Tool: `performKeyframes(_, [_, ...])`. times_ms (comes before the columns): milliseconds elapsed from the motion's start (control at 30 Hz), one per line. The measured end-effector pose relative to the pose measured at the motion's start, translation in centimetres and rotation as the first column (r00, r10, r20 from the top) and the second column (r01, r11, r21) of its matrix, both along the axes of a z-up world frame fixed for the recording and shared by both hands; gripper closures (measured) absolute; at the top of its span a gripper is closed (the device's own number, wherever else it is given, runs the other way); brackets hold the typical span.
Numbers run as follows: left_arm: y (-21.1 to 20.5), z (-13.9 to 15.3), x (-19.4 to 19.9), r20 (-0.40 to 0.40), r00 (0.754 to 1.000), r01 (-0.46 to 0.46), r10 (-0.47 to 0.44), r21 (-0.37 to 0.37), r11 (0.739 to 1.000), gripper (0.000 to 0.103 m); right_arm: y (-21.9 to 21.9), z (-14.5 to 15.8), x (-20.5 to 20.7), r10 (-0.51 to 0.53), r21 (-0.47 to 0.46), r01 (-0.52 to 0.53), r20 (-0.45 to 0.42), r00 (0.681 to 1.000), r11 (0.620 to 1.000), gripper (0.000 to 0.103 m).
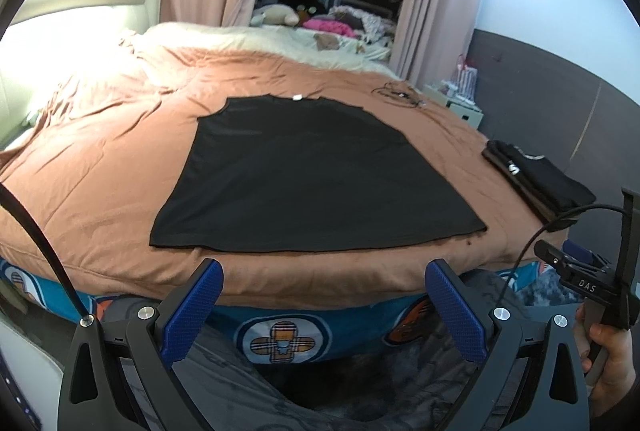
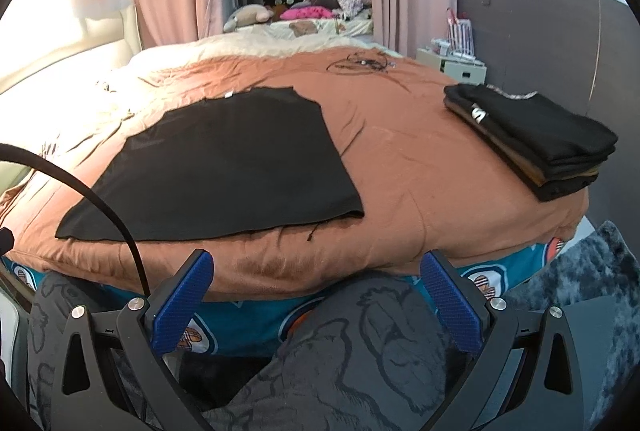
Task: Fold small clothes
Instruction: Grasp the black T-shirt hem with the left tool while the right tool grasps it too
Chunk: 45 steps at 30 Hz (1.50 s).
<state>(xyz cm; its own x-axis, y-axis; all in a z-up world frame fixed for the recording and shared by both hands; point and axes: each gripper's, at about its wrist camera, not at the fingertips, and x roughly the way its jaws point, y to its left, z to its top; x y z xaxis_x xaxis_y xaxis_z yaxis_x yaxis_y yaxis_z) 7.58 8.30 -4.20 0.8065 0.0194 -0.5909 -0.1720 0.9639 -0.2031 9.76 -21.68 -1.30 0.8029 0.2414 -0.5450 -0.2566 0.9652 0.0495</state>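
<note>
A black shirt lies flat on the brown bed cover, sides folded in, a small white tag at its far neck edge. It also shows in the right wrist view. My left gripper is open and empty, held off the bed's near edge, short of the shirt's hem. My right gripper is open and empty, also off the near edge, to the right of the shirt. The right gripper also shows in the left wrist view.
A stack of folded dark clothes sits at the bed's right edge, also in the left wrist view. A tangle of cable lies at the far right of the cover. A white nightstand stands beyond.
</note>
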Motion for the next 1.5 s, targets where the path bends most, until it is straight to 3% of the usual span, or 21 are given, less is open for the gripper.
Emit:
performKeyframes(367, [4.3,-3.1,4.1,-0.114,0.991,-0.075,0.074,0.002,0.997,0.004,0.5,-0.2,5.2,-0.015,0.017,0.017,-0.101,0.995,1.0,0.003])
performKeyframes(700, [10.6,-6.3,6.3,-0.207,0.961,-0.194,0.185,-0.022,0.981,0.024,0.3,-1.1,10.3,-0.033,0.05,0.044,-0.201,0.979,0.998,0.025])
performKeyframes(1033, [14.6,-8.9,7.5,-0.278,0.928,-0.274,0.248,-0.06,0.96,0.048,-0.9,-1.6,14.4,-0.053,0.115,0.085,-0.262,0.964,0.99,0.038])
performKeyframes(1367, [16.5,-9.7,7.3,-0.283,0.916,-0.32,0.284,-0.088,0.943,0.058,-2.4,-2.4,15.9,-0.024,0.231,0.09,-0.273,0.962,0.969,0.052])
performKeyframes(1500, [17.2,-10.2,7.0,-0.267,0.912,-0.351,0.31,-0.123,0.928,0.069,-3.1,-2.8,16.7,-0.008,0.299,0.098,-0.288,0.958,0.949,0.057])
